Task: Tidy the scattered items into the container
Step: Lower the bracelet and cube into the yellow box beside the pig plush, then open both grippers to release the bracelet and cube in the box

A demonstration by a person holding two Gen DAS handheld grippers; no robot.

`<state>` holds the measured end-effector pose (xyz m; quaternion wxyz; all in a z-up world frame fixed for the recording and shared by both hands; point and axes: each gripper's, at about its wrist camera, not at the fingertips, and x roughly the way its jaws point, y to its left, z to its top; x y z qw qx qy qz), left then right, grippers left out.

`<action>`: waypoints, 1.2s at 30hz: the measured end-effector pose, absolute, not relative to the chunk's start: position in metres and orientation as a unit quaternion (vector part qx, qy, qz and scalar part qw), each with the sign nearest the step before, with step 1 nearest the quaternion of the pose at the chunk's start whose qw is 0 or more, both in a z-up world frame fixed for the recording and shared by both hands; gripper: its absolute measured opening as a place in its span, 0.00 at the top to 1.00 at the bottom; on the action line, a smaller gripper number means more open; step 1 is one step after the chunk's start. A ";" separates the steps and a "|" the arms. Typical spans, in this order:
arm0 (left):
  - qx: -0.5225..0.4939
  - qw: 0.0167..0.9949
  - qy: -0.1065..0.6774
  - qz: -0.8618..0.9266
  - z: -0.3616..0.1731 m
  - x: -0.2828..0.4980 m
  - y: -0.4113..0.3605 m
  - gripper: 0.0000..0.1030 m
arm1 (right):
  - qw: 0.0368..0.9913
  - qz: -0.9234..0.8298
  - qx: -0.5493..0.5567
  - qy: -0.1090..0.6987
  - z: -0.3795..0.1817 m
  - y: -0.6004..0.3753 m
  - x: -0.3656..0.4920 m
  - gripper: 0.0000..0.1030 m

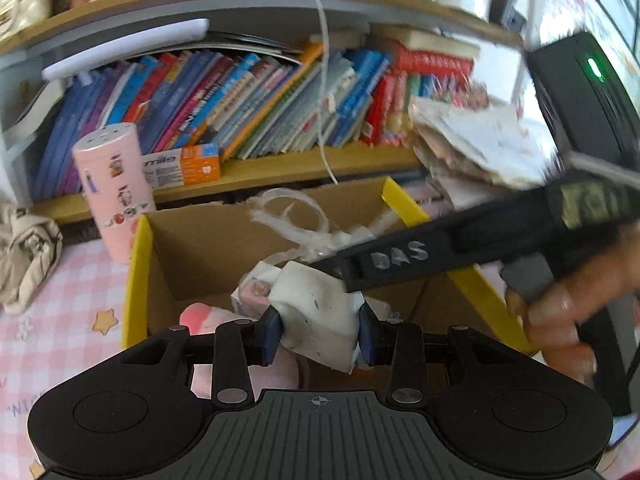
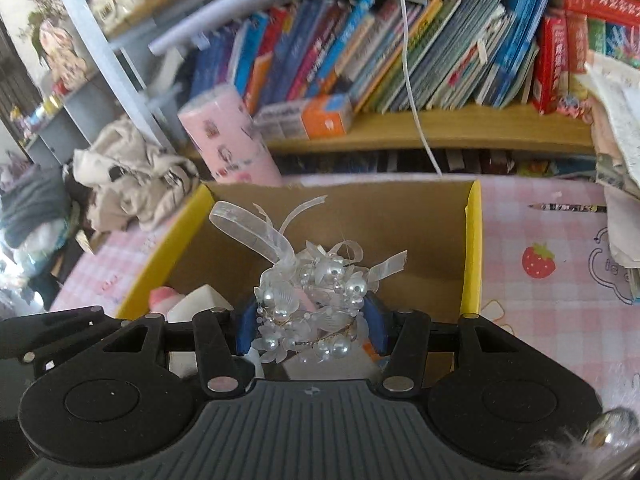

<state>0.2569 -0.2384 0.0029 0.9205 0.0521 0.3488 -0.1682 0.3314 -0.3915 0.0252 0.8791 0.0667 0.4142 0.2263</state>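
Note:
My left gripper [image 1: 318,332] is shut on a scuffed white block [image 1: 316,308] and holds it over the open cardboard box [image 1: 138,280] with yellow edges. A pink and white soft item [image 1: 200,316] lies inside the box. In the right wrist view my right gripper [image 2: 312,328] is shut on a pearl and ribbon ornament [image 2: 316,300], above the same box [image 2: 474,240]. The right gripper's black finger [image 1: 400,260] reaches in from the right in the left wrist view, with a person's hand [image 1: 560,320] behind it. The white block [image 2: 204,300] also shows at the box's left.
A pink cylinder [image 1: 114,188] and an orange and white carton [image 1: 182,166] stand behind the box, below a shelf of books [image 1: 260,96]. A beige cloth [image 1: 24,256] lies left, a paper pile [image 1: 480,140] right. A white cable [image 1: 324,100] hangs down. A pencil [image 2: 568,208] lies on the pink checked cloth [image 2: 540,320].

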 end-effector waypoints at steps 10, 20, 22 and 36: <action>0.148 0.911 0.346 -0.166 -0.013 0.261 -0.256 0.64 | 0.863 0.232 -0.025 0.448 0.011 -0.369 0.362 0.50; 0.174 0.905 0.354 -0.160 -0.026 0.269 -0.259 0.64 | 0.852 0.223 -0.060 0.469 -0.003 -0.357 0.378 0.50; 0.177 0.906 0.352 -0.156 -0.028 0.270 -0.260 0.62 | 0.852 0.222 -0.062 0.470 -0.004 -0.356 0.379 0.47; 0.103 0.937 0.299 -0.152 0.006 0.245 -0.239 0.20 | 0.866 0.217 -0.066 0.445 0.010 -0.357 0.368 0.39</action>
